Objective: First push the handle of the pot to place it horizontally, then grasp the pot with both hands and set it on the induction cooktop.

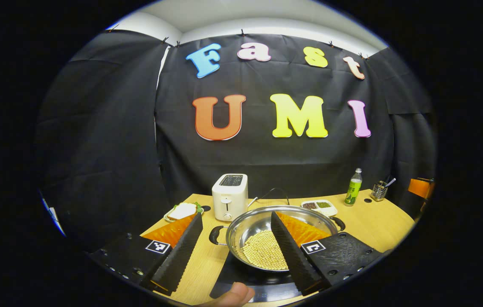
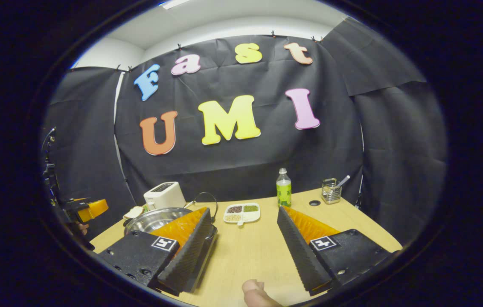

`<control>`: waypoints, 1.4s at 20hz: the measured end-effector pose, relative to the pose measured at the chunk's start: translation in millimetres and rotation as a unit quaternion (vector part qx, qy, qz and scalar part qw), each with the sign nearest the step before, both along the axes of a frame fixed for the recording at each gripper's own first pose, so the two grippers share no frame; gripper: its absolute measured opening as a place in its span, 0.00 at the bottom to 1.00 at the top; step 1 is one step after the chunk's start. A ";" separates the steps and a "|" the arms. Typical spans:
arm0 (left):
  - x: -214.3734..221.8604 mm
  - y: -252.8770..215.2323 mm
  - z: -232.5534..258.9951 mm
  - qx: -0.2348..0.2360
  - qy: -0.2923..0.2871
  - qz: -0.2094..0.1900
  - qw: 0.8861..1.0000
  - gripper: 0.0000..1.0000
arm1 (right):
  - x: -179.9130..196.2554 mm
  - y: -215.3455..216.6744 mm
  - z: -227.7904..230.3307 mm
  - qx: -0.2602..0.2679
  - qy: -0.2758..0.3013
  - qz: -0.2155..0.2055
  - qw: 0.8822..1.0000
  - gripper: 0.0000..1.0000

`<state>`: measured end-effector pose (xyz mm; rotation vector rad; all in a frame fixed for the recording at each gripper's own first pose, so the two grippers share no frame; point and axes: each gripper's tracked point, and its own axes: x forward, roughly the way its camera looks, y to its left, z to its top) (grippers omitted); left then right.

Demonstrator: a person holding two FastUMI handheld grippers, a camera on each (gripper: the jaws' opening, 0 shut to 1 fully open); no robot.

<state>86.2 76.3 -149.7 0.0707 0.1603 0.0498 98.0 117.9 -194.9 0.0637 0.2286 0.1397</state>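
In the left gripper view we see the left gripper spread wide at lower centre, holding nothing; just beyond, the pot rests on the induction cooktop. The right gripper gapes wide over the table; the pot sits mid-left.

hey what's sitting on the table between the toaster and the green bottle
In the left gripper view, a white divided dish of seeds lies between the toaster and the green bottle, behind the pot.
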 end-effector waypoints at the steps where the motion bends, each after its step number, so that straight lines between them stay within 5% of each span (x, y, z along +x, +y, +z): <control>1: -6.5 -7.0 6.1 0.004 -0.006 -0.003 1.000 1.00 | -7.4 -7.7 9.7 -0.001 -0.011 -0.001 1.000 0.96; 12: -78.4 -40.9 74.1 -0.016 -0.052 -0.005 0.999 0.96 | -82.6 -67.4 73.1 -0.027 -0.055 -0.029 0.998 0.96; 28: -165.7 -112.1 94.3 -0.021 -0.105 -0.039 0.994 0.96 | -164.3 -127.2 135.5 -0.036 -0.147 -0.084 0.985 0.96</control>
